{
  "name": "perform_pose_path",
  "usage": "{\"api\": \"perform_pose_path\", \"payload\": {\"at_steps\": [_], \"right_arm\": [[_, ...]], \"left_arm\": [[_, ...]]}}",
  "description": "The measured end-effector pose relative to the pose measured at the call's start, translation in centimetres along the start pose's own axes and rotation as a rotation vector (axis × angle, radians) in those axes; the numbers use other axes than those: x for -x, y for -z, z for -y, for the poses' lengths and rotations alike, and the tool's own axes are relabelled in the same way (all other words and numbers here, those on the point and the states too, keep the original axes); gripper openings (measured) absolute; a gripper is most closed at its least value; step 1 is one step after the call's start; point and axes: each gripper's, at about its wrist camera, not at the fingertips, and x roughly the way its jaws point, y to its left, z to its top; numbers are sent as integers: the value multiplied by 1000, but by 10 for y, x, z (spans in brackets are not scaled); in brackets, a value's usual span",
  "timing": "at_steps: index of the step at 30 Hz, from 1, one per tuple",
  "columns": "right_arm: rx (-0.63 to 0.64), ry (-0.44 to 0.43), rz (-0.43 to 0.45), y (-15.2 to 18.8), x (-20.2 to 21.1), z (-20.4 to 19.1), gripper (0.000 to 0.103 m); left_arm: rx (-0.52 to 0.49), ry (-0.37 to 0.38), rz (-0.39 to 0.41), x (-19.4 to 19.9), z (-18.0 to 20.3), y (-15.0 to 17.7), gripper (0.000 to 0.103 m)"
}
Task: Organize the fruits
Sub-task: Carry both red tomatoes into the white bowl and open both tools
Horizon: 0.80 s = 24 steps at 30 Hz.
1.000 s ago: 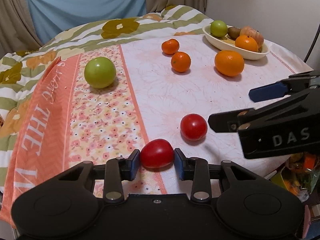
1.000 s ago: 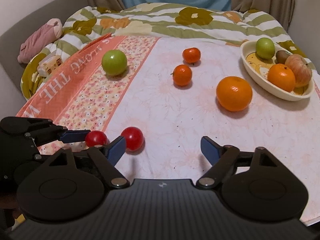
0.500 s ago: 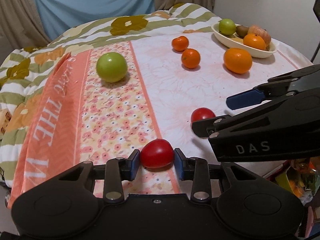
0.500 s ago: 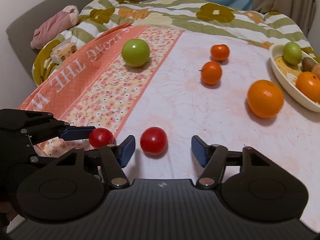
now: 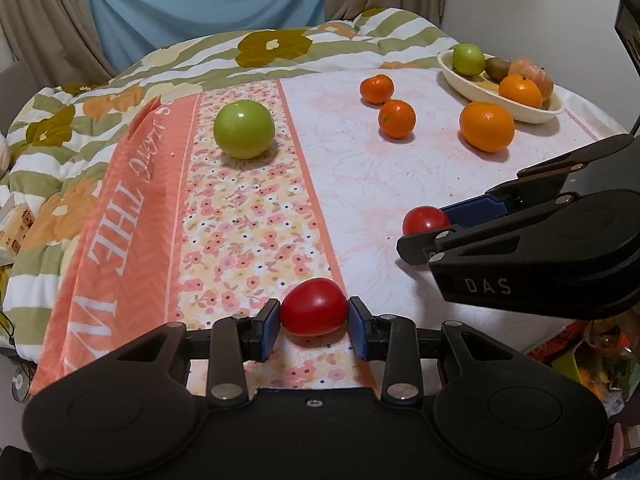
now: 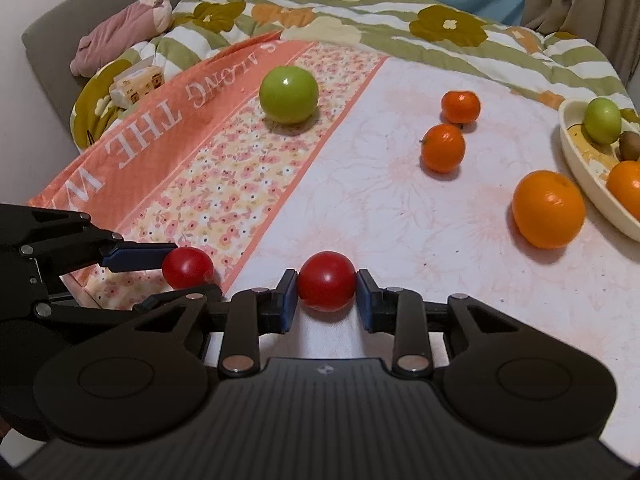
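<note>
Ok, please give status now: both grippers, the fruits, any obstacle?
Left gripper shut on left tomato. Right gripper, jaws just closed, shut on right tomato. Both tomatoes on the cloth. Nothing in the way.

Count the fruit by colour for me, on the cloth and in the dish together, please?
Red round tomatoes: 2
Green round apples: 2
Orange citrus fruits, one partly peeled: 5
Brown kiwi: 1
Total: 10

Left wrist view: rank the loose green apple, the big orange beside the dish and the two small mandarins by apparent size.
1. Green apple
2. Big orange
3. The two mandarins look alike; the nearer only seems slightly larger.
</note>
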Motion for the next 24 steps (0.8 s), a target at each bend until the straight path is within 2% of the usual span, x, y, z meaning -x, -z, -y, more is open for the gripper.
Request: {"api": "perform_pose_path", "payload": {"at_steps": [12, 24], "right_arm": [[-34, 41, 111, -21, 66, 26, 46], [-62, 66, 194, -57, 118, 115, 46]], "left_arm": [[9, 8, 89, 45, 12, -39, 40], [46, 3, 159, 58, 57, -113, 40]]}}
